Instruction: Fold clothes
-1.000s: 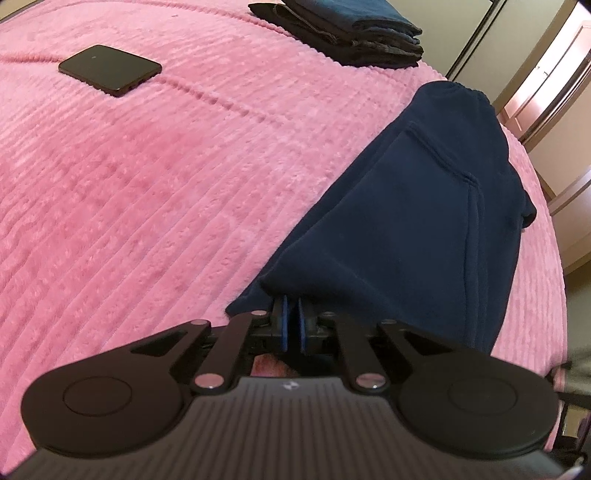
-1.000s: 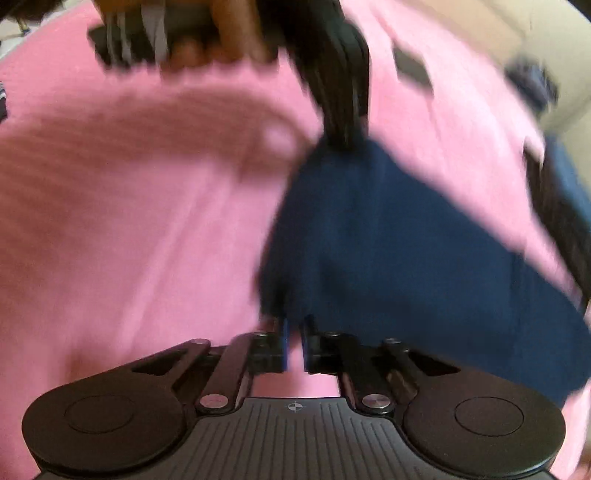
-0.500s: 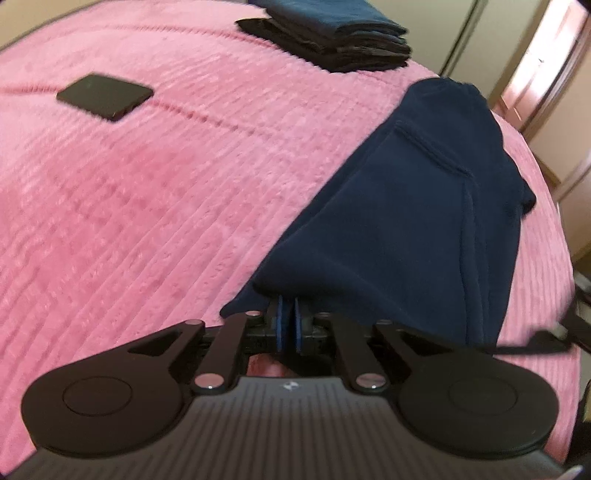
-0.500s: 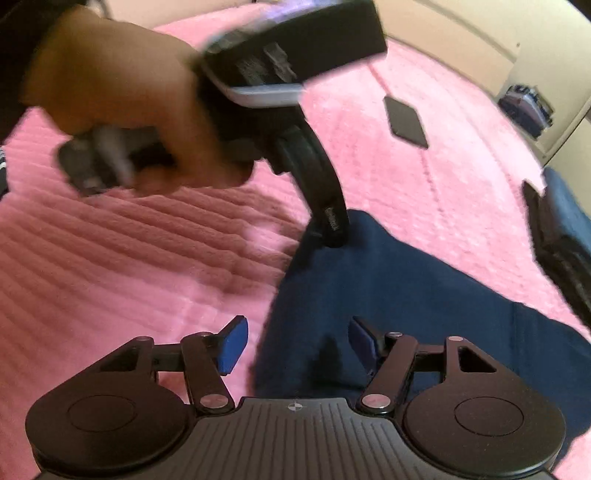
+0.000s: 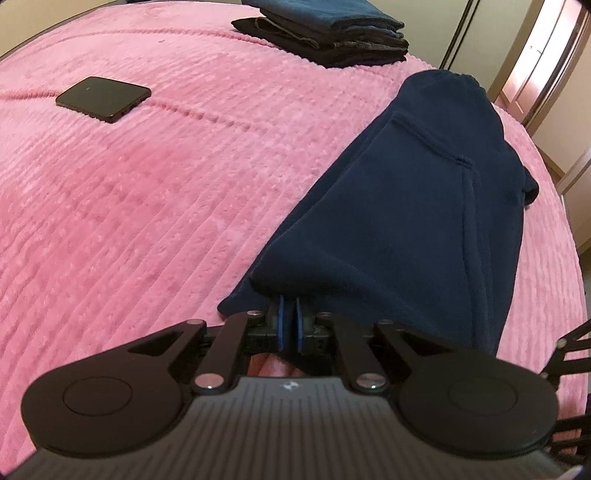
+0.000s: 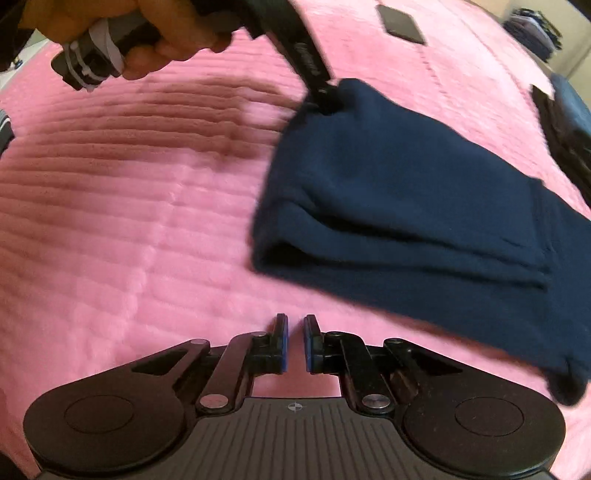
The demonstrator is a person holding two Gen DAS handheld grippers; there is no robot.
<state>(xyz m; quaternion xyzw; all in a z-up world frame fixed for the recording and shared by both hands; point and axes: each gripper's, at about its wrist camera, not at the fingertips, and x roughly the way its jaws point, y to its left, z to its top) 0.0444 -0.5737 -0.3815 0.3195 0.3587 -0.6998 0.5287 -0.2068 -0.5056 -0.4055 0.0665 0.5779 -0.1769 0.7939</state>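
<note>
Two handheld grippers work over a bed covered by a pink ribbed plush blanket (image 5: 147, 206). A dark navy fleece garment (image 5: 424, 221), folded lengthwise into a long strip, lies on the blanket toward the bed's right edge in the left wrist view, stretching away toward the far end. The left gripper (image 5: 289, 325) has its blue-padded jaws pinched together on the near corner of that garment, which is lifted slightly off the blanket there. In the right wrist view the same left gripper (image 6: 328, 105) shows at the garment's (image 6: 406, 192) far corner, held by a hand (image 6: 155, 33) wrapped around its handle. The right gripper (image 6: 295, 343) hovers over bare blanket just short of the garment's near folded edge; its jaws stand narrow, with a small gap and nothing between them. A black flat rectangular phone (image 5: 103, 98) lies on the blanket well apart from the garment. A stack of folded dark clothes (image 5: 325, 33) sits near the bed's far edge.
</note>
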